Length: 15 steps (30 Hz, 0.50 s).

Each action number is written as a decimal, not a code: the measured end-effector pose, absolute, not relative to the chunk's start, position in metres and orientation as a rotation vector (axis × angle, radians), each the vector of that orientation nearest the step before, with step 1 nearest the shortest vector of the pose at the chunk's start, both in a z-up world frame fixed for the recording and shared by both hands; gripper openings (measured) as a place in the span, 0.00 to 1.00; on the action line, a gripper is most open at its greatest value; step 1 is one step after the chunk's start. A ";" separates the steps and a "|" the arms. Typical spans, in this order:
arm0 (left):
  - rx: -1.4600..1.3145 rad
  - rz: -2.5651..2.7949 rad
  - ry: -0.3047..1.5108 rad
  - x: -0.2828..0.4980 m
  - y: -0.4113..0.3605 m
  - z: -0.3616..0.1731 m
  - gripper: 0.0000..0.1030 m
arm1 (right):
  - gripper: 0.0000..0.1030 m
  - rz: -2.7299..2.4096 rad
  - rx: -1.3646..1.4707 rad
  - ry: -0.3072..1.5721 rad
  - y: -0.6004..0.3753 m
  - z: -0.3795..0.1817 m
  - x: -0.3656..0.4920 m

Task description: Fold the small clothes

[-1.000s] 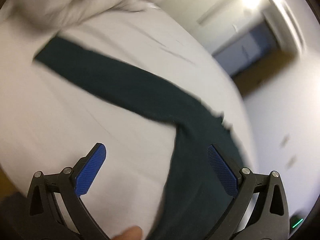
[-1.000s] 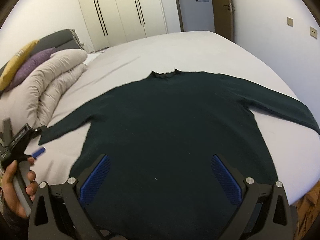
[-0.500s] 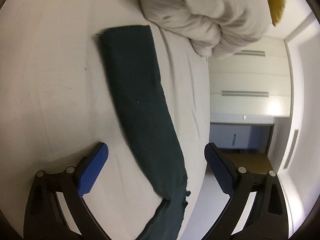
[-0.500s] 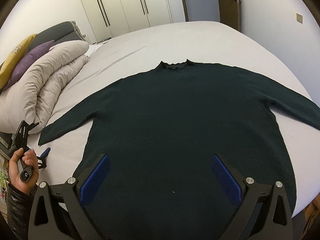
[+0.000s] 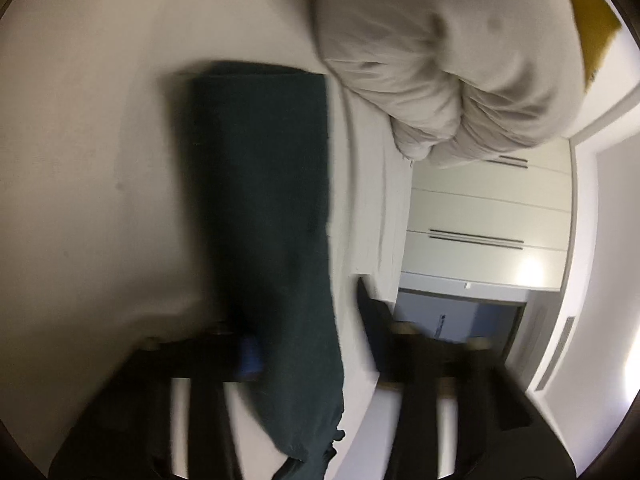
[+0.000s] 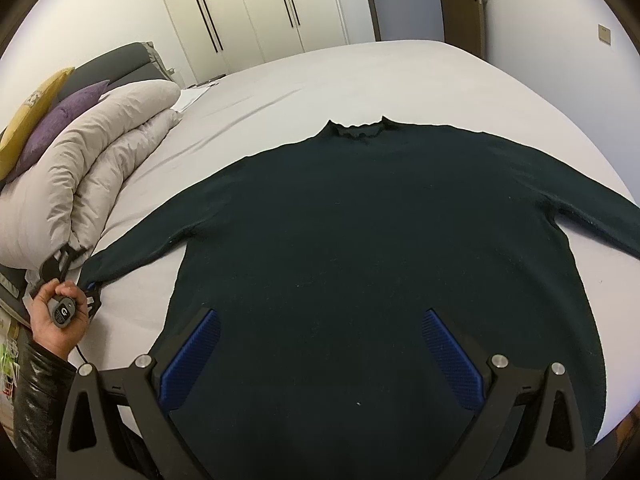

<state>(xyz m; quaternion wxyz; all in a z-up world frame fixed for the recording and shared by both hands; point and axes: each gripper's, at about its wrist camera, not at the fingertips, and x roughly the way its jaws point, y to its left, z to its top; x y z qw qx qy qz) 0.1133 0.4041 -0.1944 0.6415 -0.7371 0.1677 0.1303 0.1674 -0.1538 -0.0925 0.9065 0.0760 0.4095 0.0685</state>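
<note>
Looking from the near edge of the bed (image 6: 400, 80) outward, the right gripper (image 6: 320, 354) hung with its jaws spread wide above the hem of the dark green sweater (image 6: 380, 260), gripping nothing. The sweater lay flat on the bed, front or back up could not be told, hem towards the near edge and ruffled collar (image 6: 356, 130) towards the far wardrobes (image 6: 248, 12), so its long axis ran from the near edge away across the mattress. Both sleeves stretched out sideways, roughly square to that axis. At the end of the left sleeve (image 5: 264, 200), the left gripper (image 6: 76, 276), carried in the person's left hand (image 6: 58, 316), was closing its jaws with the cuff end between them; the left wrist view was blurred, and whether the pads already pressed the cloth could not be told. In that view the sleeve ran straight ahead from the gripper towards the folded duvet (image 6: 80, 184), which lay just beyond the cuff, with a purple and a yellow cushion behind it. In judgement, the task stood at its very start: the garment was spread and smoothed, no fold had been made, and both sleeves and the body remained to be folded.
</note>
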 end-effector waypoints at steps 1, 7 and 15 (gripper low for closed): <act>-1.689 0.298 0.372 0.112 0.405 -0.197 0.21 | 1.00 0.140 0.161 0.842 -0.156 -0.093 0.167; -1.368 0.318 0.419 0.132 0.391 -0.142 0.17 | 1.00 0.125 0.202 0.820 -0.173 -0.094 0.167; -0.348 0.013 0.623 0.242 0.170 -0.019 0.16 | 1.00 0.055 0.332 0.807 -0.231 -0.105 0.168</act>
